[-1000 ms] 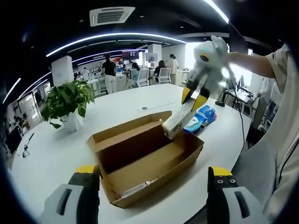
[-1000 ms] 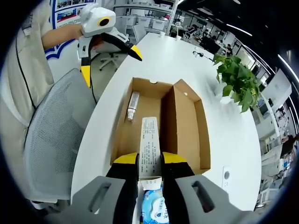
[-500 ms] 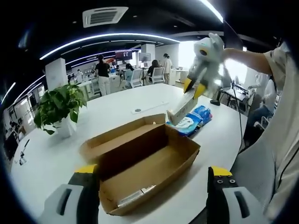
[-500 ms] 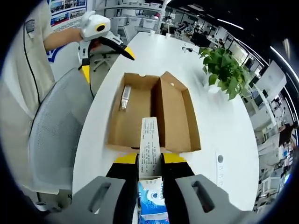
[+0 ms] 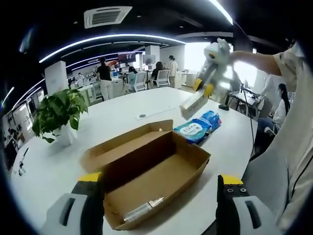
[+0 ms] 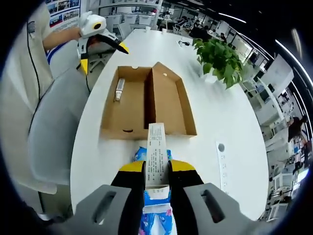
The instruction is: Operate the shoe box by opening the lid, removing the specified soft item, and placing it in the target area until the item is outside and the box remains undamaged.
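My right gripper point(image 6: 156, 172) is pinching a slim white carton point(image 6: 156, 154), hanging above the blue wipes pack point(image 5: 198, 128) beside the open shoe box point(image 5: 156, 169). My left gripper point(image 5: 156, 193) is waiting wide. If my pinch is slackening, the carton could be dropping back inside.

The left tongs point(image 5: 159, 205) sit low in the left gripper view, their two jaws spread wide with nothing between them. In the right gripper view the same left tongs point(image 6: 100, 46) appear far off at upper left, jaws apart and pointing down toward the surface point(image 6: 230, 112), held by a hand on a short-sleeved arm point(image 6: 61, 36). The right tongs point(image 6: 156, 169) have their jaws closed tight on a narrow carton point(image 6: 156, 152) (it sticks straight out ahead of them). From the left gripper view the right tongs point(image 5: 203, 90) are raised at upper right, tilted downward, an outstretched forearm point(image 5: 257, 61) behind them.
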